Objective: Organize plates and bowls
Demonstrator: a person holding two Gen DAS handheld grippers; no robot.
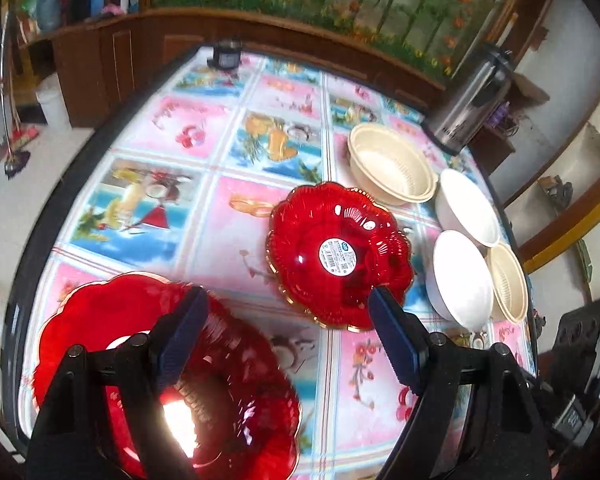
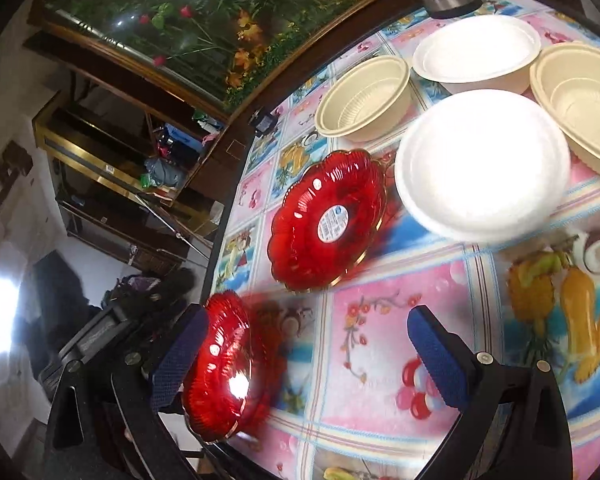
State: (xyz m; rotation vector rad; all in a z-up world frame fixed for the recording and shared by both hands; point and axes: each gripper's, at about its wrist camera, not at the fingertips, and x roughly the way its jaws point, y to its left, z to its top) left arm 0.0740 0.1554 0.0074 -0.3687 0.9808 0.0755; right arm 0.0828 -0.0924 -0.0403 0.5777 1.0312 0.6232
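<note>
You held left gripper (image 1: 288, 328) jaws apart over near red plate (image 1: 140, 360), nothing clamped; right gripper (image 2: 308, 344) also gaped empty. Next probably needed rim pinch, stacking onto labelled red plate (image 1: 340, 252).

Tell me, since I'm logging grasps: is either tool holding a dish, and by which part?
Nothing is held. The left tool and right tool both stand open above the table, fingers clear of both red plates.

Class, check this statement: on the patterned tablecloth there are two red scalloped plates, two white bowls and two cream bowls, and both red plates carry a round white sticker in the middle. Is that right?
Not quite. Only the far red plate carries a round white sticker; the near red plate shows none. The left wrist view shows it. The rest stands: two white bowls and two cream bowls.
</note>
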